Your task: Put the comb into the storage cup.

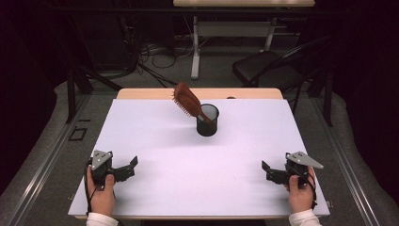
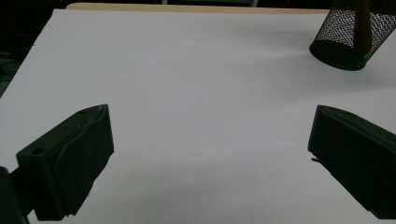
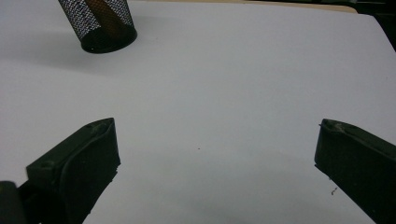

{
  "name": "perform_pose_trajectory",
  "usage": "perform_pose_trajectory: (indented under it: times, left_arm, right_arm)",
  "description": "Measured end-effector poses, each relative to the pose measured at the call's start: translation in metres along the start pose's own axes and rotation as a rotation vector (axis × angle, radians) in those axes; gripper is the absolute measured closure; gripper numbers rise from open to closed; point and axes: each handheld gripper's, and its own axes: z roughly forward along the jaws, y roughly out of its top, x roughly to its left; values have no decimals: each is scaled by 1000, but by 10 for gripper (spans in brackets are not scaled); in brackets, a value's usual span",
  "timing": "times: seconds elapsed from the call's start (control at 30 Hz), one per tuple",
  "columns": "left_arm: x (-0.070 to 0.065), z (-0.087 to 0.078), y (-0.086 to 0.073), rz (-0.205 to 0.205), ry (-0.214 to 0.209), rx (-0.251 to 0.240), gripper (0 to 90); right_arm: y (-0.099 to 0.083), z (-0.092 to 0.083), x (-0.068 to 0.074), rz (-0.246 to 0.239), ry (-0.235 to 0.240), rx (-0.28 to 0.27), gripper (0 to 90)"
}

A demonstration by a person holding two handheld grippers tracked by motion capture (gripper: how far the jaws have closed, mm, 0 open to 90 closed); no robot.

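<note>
One black mesh pen cup (image 1: 207, 120) stands upright near the middle of the white worktop (image 1: 155, 141), toward its far edge, with one brown hairbrush (image 1: 187, 100) set handle-down in it and leaning to the left. Both grippers rest well apart from the cup at the near corners, the left gripper (image 1: 133, 165) and the right gripper (image 1: 266, 170) each with jaws spread wide and holding nothing.

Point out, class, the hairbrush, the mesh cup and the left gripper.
hairbrush (image 1: 186, 100), high view, on its bristled head.
mesh cup (image 1: 207, 121), high view, on its front wall.
left gripper (image 1: 132, 164), high view, between its open jaw tips.
</note>
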Motion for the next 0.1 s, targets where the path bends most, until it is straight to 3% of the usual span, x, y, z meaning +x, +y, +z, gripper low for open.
perform_pose_trajectory:
  times: [0.1]
  left_arm:
    - [-1, 0, 0, -7, 3, 0, 5]
  right_arm:
    - [1, -2, -1, 2, -2, -8, 0]
